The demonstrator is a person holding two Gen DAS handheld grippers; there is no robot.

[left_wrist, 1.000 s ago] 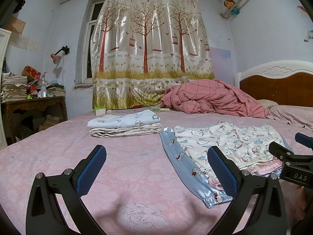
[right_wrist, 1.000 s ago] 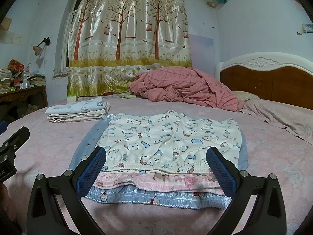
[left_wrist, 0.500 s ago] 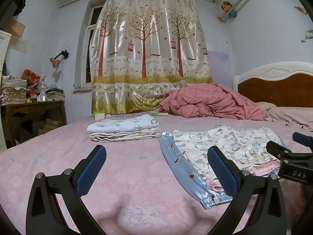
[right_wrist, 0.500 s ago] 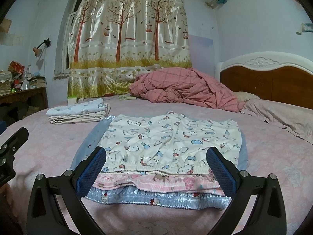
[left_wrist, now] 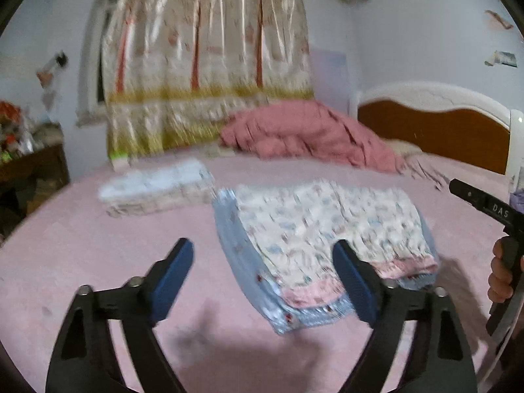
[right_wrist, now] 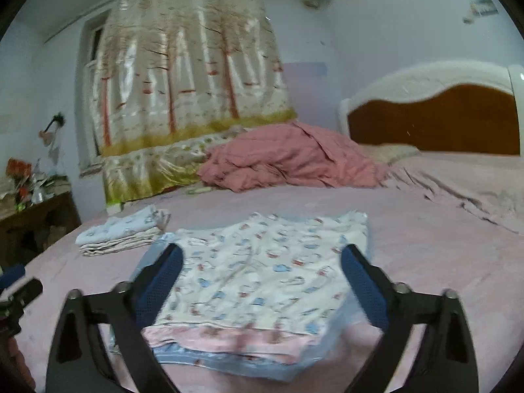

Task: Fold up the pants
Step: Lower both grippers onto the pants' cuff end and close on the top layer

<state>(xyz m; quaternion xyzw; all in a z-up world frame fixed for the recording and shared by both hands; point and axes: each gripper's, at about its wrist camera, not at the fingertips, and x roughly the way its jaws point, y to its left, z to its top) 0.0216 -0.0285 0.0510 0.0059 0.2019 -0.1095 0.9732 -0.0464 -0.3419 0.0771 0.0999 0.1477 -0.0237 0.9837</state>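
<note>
Left hand-held gripper [left_wrist: 263, 281] closing, empty; right hand-held gripper [right_wrist: 262, 280] closing over pants [right_wrist: 258, 281]

Both wrist cameras look low across the bed [left_wrist: 98, 262] toward the curtain [right_wrist: 183, 75] (left view blurrier), sharing it.

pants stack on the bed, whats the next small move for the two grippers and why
Probably ease both grippers down to the top pants' near waistband. The right gripper and left gripper are both closing, with no cloth pinched yet; the pants lie flat and unfolded on a pink pair and a blue pair.
</note>
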